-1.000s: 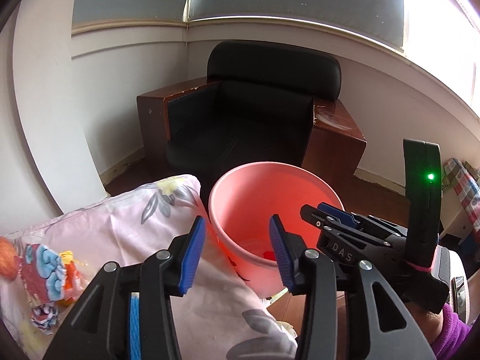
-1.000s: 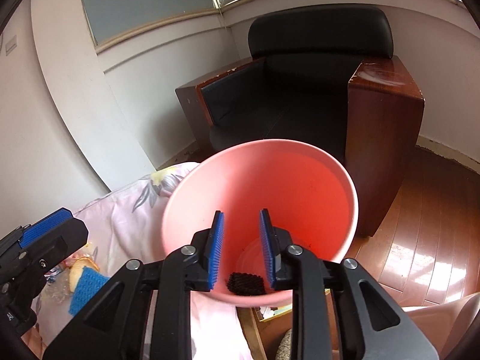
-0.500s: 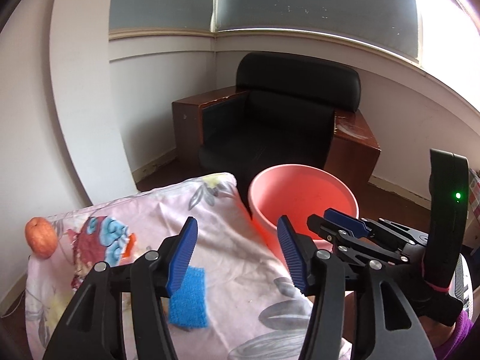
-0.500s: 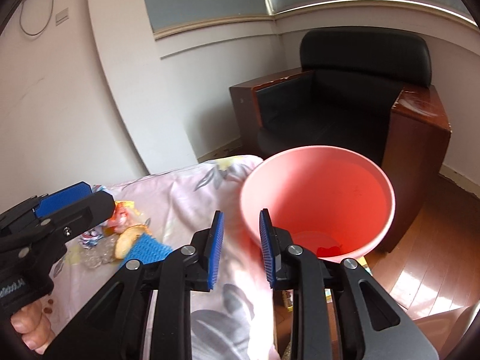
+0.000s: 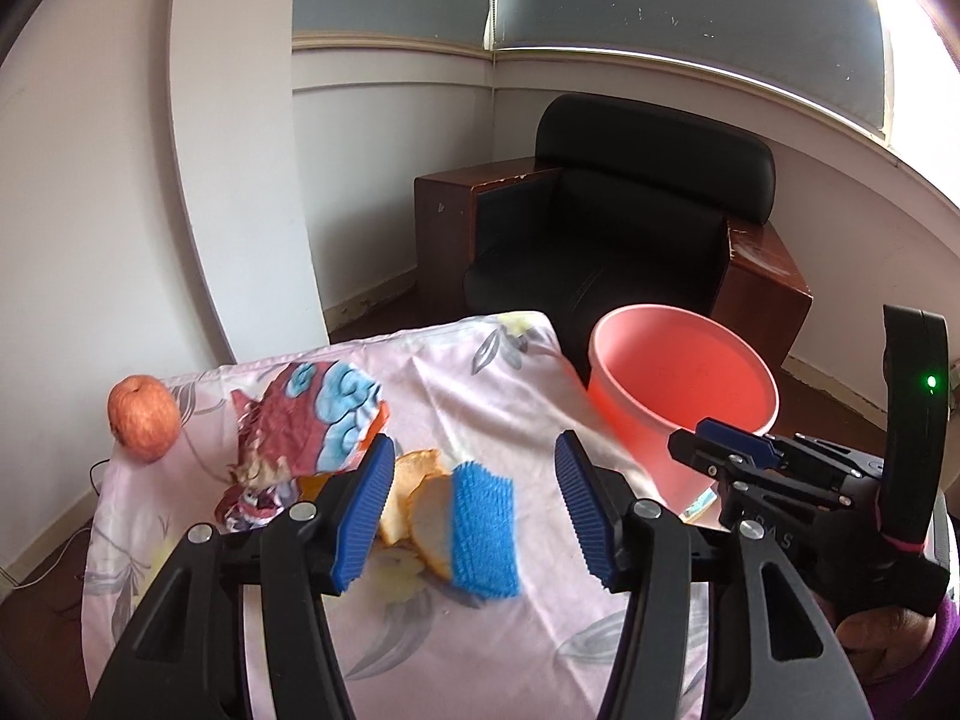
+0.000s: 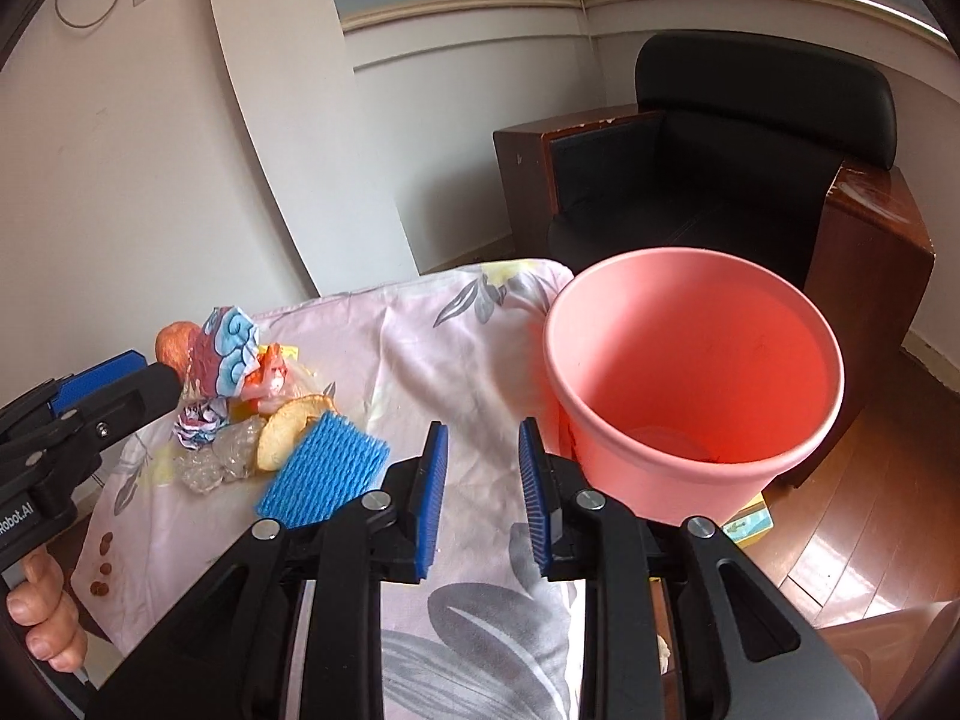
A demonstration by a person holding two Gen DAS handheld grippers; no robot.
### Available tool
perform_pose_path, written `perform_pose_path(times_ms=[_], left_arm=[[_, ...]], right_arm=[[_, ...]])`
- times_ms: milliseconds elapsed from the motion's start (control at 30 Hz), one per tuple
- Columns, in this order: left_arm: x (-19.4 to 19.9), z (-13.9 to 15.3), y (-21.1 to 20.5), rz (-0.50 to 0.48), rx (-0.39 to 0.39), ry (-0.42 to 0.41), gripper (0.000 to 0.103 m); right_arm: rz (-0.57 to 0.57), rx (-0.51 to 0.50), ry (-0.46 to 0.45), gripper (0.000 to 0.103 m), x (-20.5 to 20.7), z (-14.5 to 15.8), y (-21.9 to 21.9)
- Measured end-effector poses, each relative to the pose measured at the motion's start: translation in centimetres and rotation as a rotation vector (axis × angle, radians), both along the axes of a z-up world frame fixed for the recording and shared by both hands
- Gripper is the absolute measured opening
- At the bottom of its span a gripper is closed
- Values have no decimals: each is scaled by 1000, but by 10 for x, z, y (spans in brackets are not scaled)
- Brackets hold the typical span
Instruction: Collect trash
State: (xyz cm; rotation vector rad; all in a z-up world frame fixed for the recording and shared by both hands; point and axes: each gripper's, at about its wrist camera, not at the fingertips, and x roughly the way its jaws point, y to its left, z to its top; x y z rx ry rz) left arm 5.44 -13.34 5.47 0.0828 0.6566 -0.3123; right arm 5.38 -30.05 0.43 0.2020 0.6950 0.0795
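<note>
My left gripper (image 5: 474, 507) is spread wide and empty above the blue foam net (image 5: 483, 531), which lies left of the pink bin (image 5: 681, 402). I lower squarely, pinching only foam; my right gripper (image 6: 483, 495) is part-open, holding nothing.

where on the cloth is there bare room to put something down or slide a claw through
Free: the floral cloth between the blue foam net and the pink bucket, and the near strip in front of the net. Crowded: the far left corner, where the apple, crumpled wrapper, peels and clear plastic cluster.
</note>
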Motion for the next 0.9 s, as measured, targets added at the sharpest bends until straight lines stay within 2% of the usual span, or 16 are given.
perform_pose_path(times_ms=[533, 633, 900], left_arm=[[-5, -24, 66, 79, -2, 42, 55], [-8, -28, 84, 113, 3, 41, 55], [-4, -46, 125, 190, -33, 85, 55]], right_arm=[[95, 78, 91, 25, 12, -24, 39], [110, 88, 102, 40, 13, -29, 48], [172, 69, 118, 41, 21, -36, 84]])
